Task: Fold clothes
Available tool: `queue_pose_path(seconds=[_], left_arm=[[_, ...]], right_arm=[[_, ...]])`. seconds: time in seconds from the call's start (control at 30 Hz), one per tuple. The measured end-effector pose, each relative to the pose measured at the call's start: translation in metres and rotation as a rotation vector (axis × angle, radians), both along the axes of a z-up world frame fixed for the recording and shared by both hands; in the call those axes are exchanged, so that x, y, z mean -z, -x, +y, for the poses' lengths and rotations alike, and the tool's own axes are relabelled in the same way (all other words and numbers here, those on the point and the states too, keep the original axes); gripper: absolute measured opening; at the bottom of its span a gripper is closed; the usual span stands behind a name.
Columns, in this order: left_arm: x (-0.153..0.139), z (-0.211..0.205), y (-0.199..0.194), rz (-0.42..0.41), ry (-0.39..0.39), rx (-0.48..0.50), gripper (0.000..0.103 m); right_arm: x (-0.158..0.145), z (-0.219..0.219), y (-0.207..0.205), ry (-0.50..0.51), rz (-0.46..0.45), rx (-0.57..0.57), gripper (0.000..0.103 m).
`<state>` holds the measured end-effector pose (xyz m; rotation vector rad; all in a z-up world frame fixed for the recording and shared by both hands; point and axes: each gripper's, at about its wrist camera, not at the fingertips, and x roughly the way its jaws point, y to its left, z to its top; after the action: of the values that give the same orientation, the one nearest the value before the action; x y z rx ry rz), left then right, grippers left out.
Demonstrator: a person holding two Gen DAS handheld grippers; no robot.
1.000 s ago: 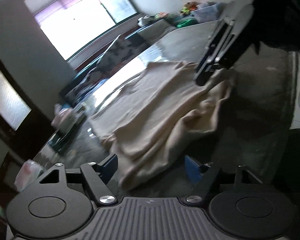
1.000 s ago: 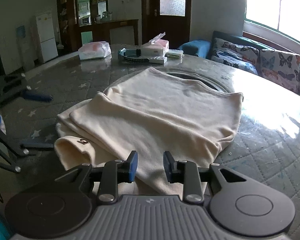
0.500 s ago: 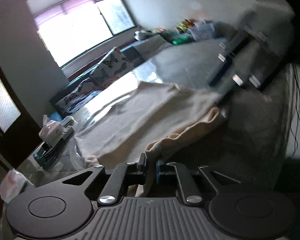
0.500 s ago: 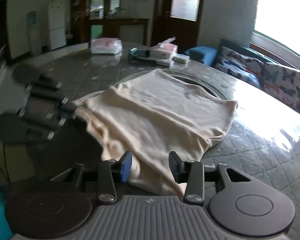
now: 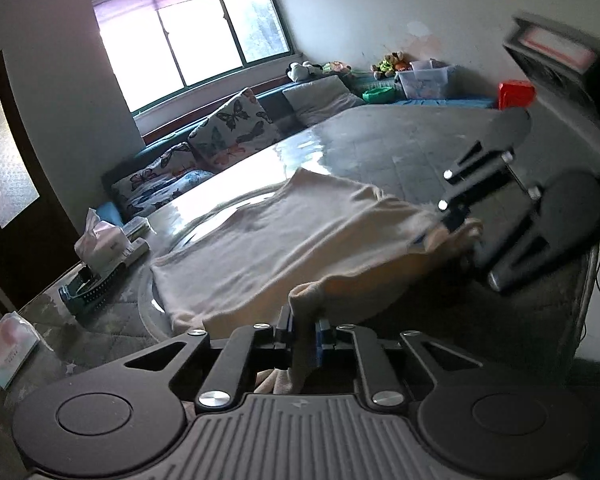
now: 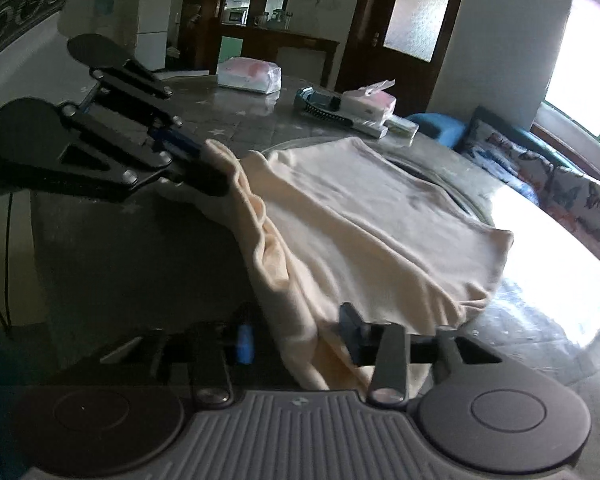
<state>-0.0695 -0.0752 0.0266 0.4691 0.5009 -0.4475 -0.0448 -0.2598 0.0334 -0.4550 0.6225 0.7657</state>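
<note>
A cream garment (image 5: 280,240) (image 6: 360,208) lies spread on the grey quilted table (image 5: 400,140) (image 6: 260,120); its near edge is lifted and hangs bunched between my two grippers. In the left wrist view my left gripper (image 5: 304,326) pinches a fold of this edge; its jaws stand nearly together and are opening slightly. It reaches in from the left in the right wrist view (image 6: 210,164). My right gripper (image 6: 296,338) has a thick bunch of the cloth between its blue pads, jaws closing. In the left wrist view the right gripper (image 5: 440,232) holds up the other end.
At the table's far side are a tissue box (image 5: 100,244) (image 6: 370,100), a dark teal tool (image 5: 88,284) (image 6: 320,104) and a plastic-wrapped pack (image 5: 8,348) (image 6: 248,74). A sofa with butterfly cushions (image 5: 228,128) (image 6: 540,168) stands beyond. The table's near edge is right below both grippers.
My left gripper went from wide open to closed on the garment's near edge. Both grippers have raised that edge off the table, and it now hangs between them.
</note>
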Motion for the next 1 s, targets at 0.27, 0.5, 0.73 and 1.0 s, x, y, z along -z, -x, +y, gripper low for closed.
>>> queue_pose_path(seconds=[0.27, 0.5, 0.73, 1.0], left_arm=[[0.018, 0.010, 0.009, -0.030, -0.088, -0.034, 0.035], [0.030, 0.014, 0.014, -0.080, -0.178, -0.015, 0.034], [0.023, 0.017, 0.017, -0.104, -0.160, -0.033, 0.011], [-0.015, 0.017, 0.039, -0.116, -0.108, -0.017, 0.010]], right_arm=[[-0.021, -0.008, -0.023, -0.102, 0.076, 0.052, 0.013], [-0.030, -0.008, -0.029, -0.121, 0.062, 0.068, 0.012], [-0.030, -0.011, -0.019, -0.148, 0.030, 0.095, 0.010], [-0.051, -0.023, 0.001, -0.191, -0.032, 0.096, 0.010]])
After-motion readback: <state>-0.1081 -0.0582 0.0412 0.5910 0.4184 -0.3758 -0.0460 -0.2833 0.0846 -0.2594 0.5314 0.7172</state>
